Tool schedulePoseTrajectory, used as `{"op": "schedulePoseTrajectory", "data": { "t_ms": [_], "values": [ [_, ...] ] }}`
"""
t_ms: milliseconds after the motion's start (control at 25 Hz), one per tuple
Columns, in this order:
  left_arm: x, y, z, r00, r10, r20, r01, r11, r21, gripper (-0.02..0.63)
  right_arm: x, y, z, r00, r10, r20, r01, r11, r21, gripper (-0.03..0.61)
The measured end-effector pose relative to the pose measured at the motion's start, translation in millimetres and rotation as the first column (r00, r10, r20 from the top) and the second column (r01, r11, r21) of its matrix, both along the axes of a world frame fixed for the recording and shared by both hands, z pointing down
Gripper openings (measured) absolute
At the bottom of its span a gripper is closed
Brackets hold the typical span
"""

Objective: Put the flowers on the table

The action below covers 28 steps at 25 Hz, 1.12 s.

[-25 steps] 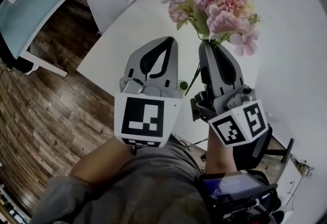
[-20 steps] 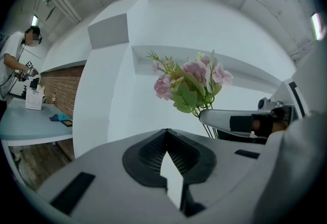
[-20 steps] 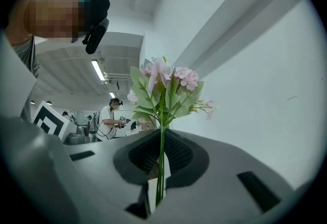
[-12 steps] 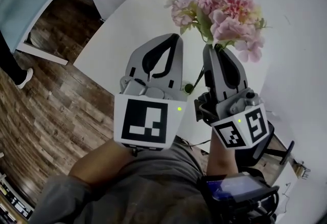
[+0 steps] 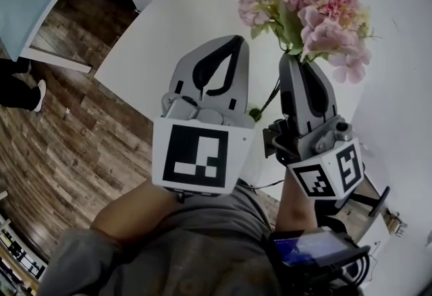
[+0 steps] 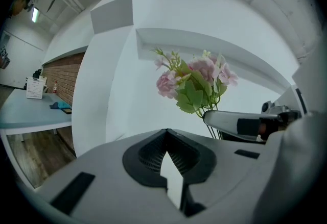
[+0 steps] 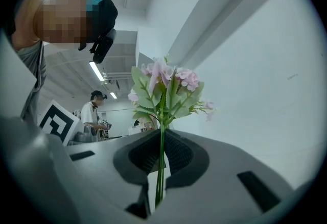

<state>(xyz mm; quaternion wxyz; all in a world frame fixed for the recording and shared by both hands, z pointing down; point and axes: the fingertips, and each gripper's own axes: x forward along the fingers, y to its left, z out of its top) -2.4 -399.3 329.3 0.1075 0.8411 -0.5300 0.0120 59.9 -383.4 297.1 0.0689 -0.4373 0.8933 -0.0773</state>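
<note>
Over the table (image 5: pixel 162 25), flowers (image 5: pixel 317 11) not yet down.
My right gripper (image 5: pixel 293 58) clamps the stems; my left gripper (image 5: pixel 233 42) is closed, empty.

Head view: high, facing steeply down; left gripper (image 5: pixel 233 40) and right gripper (image 5: pixel 295 58) close below, white counter (image 5: pixel 169 32) and wood floor (image 5: pixel 74 133) beyond. Left gripper view: along its own jaws, roughly level, right gripper at frame's right edge. Right gripper view: along its jaws, flowers (image 7: pixel 166 85) very near the lens. Flowers show in all three views.
</note>
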Motion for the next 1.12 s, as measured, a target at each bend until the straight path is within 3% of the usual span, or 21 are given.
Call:
{"op": "schedulePoseTrajectory", "data": {
  "t_ms": [360,1120],
  "values": [
    [-4.2,-5.2,-13.1,1.000,-0.003,-0.012,0.003,1.000,0.022,0.008,-6.7,-0.6,-8.9,1.000,-0.018,-0.001,0.018,0.999,0.029,0.020],
    [-3.0,-20.0,7.6,1.000,0.016,0.008,-0.015,0.999,-0.040,0.008,3.1,-4.1,23.2,1.000,0.010,-0.026,-0.010,1.000,-0.006,0.021]
  ]
}}
